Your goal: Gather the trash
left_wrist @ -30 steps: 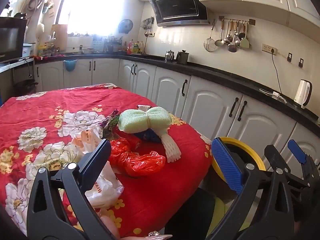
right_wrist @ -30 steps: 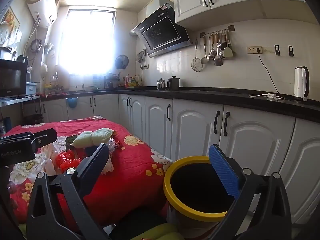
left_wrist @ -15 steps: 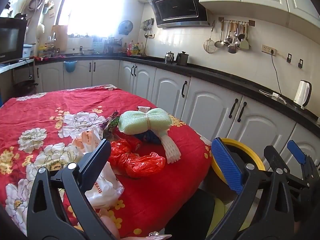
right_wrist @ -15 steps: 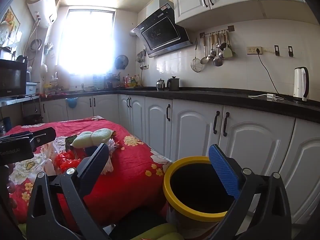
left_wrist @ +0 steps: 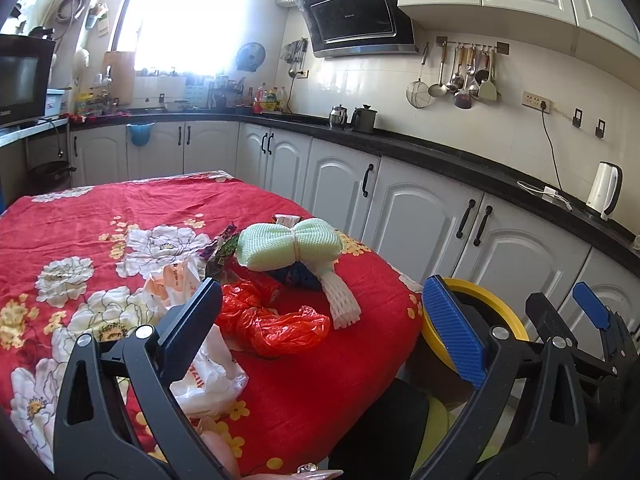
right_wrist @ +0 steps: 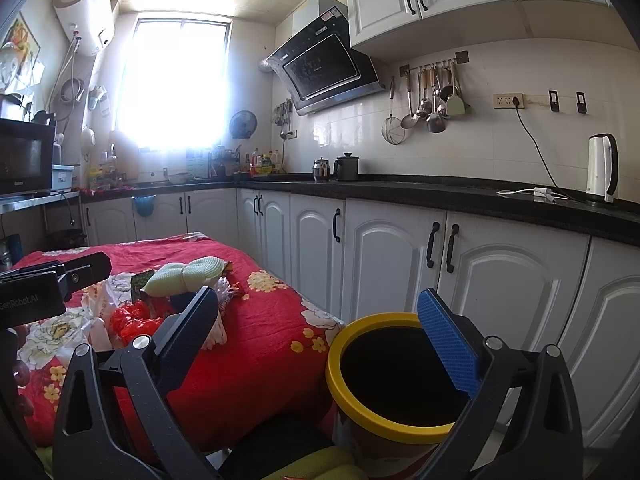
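We hold two grippers over a kitchen bench (left_wrist: pixel 100 208) covered in a red cloth with a flower print. Our left gripper (left_wrist: pixel 320 320) has its two fingers spread wide with nothing between them, one dark and one faced with a blue ribbed pad; it hovers above the near edge of the bench. Our right gripper (right_wrist: pixel 320 328) is likewise spread and empty, hanging over one round bin with a yellow rim (right_wrist: pixel 384 428) that stands on the floor just beside the bench corner. The trash lies in one loose cluster near that corner: one crumpled red plastic bag (left_wrist: pixel 276 324), one white plastic bag (left_wrist: pixel 208 372) with orange print beside it and partly behind the left finger, one pale green foam net bundle (left_wrist: pixel 288 244) tied at its middle and resting on a dark blue item, one white foam net sleeve (left_wrist: pixel 340 300), and some printed snack wrappers (left_wrist: pixel 222 248), whose number we cannot tell. None of it touches either gripper. Behind, white cabinets run under a black worktop, which carries one white electric kettle (right_wrist: pixel 602 168). Several ladles hang from a wall rail.
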Demonstrator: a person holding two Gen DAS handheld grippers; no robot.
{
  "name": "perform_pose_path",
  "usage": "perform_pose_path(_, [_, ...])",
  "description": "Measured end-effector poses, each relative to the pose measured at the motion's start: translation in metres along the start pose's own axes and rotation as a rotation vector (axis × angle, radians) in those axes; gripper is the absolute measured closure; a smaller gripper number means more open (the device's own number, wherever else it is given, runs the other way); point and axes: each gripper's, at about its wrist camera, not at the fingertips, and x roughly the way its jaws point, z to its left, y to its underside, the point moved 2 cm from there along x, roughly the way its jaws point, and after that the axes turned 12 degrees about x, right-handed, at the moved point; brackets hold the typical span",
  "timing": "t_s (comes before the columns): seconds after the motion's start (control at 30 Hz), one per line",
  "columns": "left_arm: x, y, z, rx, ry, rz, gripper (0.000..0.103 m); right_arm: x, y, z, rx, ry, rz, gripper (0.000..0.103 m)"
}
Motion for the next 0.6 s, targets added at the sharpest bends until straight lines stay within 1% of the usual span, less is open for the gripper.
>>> perform_pose_path(0.6, [0.0028,0.0028,-0.0014,-0.005,0.003,0.011,0.011,0.0012,0.0017,0.0002,0.0,0.001,0.003,0.006])
